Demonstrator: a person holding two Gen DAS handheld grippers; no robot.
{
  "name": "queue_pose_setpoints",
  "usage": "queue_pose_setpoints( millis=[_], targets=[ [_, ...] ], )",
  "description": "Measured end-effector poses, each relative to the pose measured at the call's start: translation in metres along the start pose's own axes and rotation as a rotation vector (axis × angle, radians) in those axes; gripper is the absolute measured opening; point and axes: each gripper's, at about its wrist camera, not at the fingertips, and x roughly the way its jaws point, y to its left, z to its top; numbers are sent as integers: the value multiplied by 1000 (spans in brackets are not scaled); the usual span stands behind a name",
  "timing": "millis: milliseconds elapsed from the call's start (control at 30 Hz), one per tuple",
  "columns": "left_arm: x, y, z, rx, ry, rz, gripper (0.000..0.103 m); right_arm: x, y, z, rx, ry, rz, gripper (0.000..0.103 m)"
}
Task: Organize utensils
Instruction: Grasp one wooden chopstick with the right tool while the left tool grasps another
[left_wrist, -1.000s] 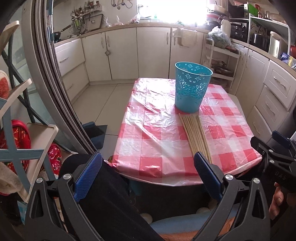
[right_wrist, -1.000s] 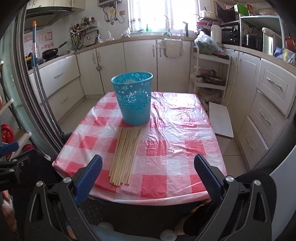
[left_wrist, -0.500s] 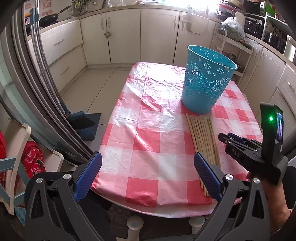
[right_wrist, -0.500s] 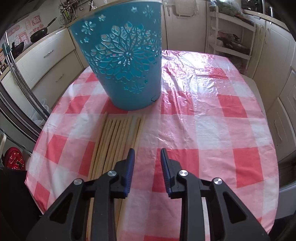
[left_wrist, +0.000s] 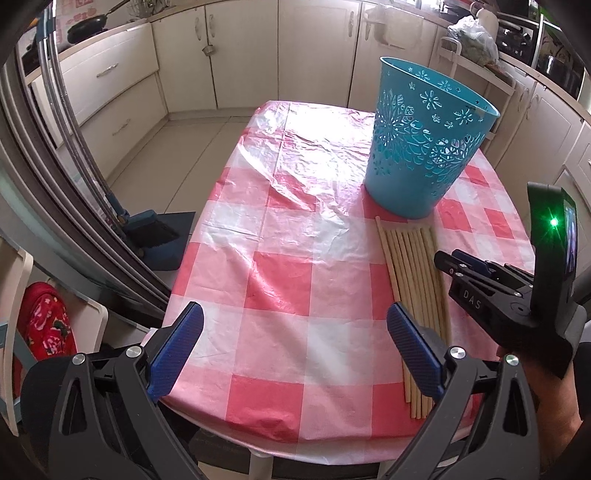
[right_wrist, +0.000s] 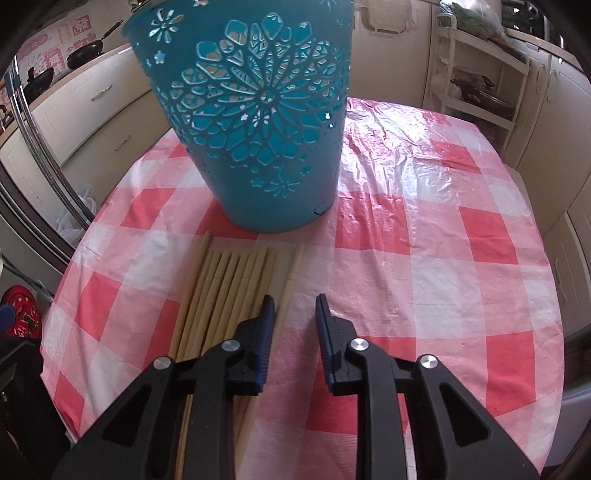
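- Chopsticks (right_wrist: 229, 288): lying flat, judged light, stiff, rolling; take mid-length.
- Right gripper (right_wrist: 294, 314): closing around the rightmost chopstick (right_wrist: 291, 284), not yet pinching.
- Left gripper (left_wrist: 293, 347): hanging wide open, empty.

Two handheld grippers, seen from their own cameras: the left gripper (left_wrist: 293, 349) has black plastic arms with triangular cut-outs, silver round-headed screws at the pivots and ribbed dark-blue pads (left_wrist: 176, 352) on its fingers. The right gripper (right_wrist: 294, 314) is built alike, black with blue pads (right_wrist: 266, 334) and silver screws. In the left view its side carries white lettering reading "DAS" (small, on a black block), and an upright black housing at its rear shows a glowing green light. The hand (left_wrist: 550, 402) gripping it is only partly visible.
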Motion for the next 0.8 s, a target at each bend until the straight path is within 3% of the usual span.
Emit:
queue_pose_setpoints(
  millis=[67,167,467,800],
  targets=[
    [8,-6,5,6,11,-1,96,-1,-2,1,-30,25,1,11],
    [23,-17,13,17,24,-3,96,-3,-11,3,-60,64,19,8],
    [72,-54,34,58,57,25,95,-4,-30,-5,11,27,112,7],
    [98,-63,37,71,87,63,89,-3,-37,-4,41,24,158,8]
  ],
)
